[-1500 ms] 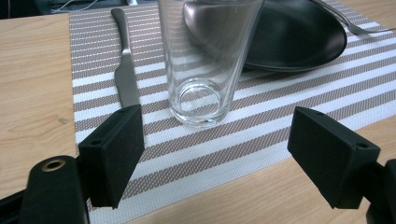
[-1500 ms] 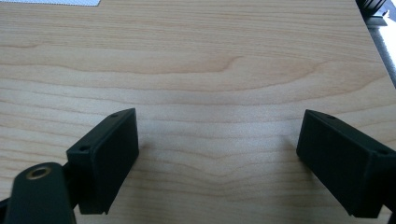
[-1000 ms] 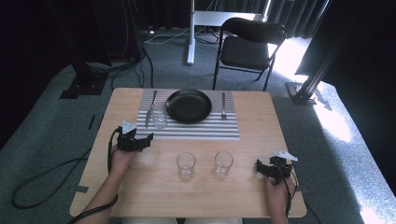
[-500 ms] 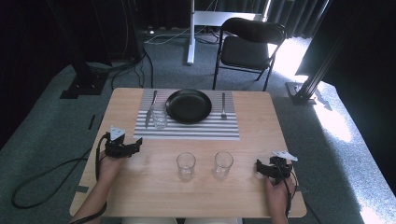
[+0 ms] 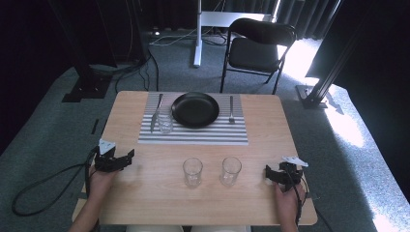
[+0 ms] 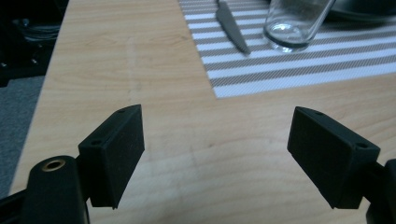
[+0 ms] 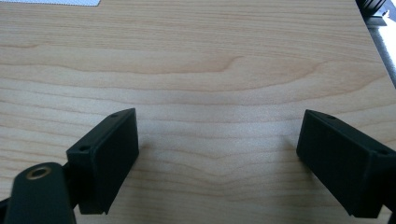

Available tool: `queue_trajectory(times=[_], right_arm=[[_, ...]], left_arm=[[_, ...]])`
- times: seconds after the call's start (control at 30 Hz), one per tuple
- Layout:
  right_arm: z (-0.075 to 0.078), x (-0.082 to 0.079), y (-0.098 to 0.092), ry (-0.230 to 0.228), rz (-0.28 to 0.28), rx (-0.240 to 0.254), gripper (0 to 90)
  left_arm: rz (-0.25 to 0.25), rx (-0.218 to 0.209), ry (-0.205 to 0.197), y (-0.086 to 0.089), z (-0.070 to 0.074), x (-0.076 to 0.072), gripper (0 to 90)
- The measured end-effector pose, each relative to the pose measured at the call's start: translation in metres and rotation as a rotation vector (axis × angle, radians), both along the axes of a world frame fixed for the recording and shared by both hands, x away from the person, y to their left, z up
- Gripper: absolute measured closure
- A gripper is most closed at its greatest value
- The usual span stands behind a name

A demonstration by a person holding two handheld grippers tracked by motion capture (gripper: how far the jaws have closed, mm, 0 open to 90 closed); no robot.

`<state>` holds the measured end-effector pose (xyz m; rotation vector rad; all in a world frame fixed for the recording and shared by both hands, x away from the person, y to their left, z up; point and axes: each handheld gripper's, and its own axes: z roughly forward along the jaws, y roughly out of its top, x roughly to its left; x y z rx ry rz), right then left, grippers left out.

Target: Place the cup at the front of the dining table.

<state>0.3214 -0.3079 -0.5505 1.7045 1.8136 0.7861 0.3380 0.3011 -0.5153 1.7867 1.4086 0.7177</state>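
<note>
Looking down on a wooden worktop (image 5: 145, 203) laid for one: striped placemat (image 5: 193, 134) at the far side, black plate (image 5: 195, 109) at its centre, knife (image 5: 156, 112) to the plate's left, fork (image 5: 231, 109) to its right, and one clear glass on the mat (image 5: 165, 122) just beside the knife. Nearer the person, two more empty glasses standing upright on bare wood, close together but apart: left-hand spare glass (image 5: 192, 171) and right-hand spare glass (image 5: 230, 170). Left gripper (image 5: 126, 158) near the worktop's left edge, well to the left of those glasses, jaws parted wide with nothing but bare wood between them; in the left gripper view, the corner of the mat, the knife and the base of the placed glass lying ahead. Right gripper (image 5: 269, 173) low over the worktop near the right edge, just right of the spare glasses, jaws likewise spread and empty above plain wood grain. Judging by the layout, a place setting part done, with one glass set and two waiting, and the hands between grasps. Next move, probably: lining open jaws around a spare glass at mid-height, closing gently to avoid tipping or slipping, then lifting clear of its neighbour.
</note>
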Motion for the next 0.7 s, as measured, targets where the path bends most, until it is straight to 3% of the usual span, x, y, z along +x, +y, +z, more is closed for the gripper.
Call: queue_trajectory(times=[0.3, 0.53, 0.7], right_arm=[[0.000, 0.000, 0.000, 0.000, 0.000, 0.000, 12.3], [0.000, 0.000, 0.000, 0.000, 0.000, 0.000, 12.3], [0.000, 0.000, 0.000, 0.000, 0.000, 0.000, 12.3]], left_arm=[[0.033, 0.034, 0.014, 0.011, -0.002, -0.016, 19.4], [0.049, 0.013, 0.015, 0.015, -0.005, -0.028, 19.3], [0.059, 0.030, 0.023, 0.016, -0.008, -0.037, 19.4]])
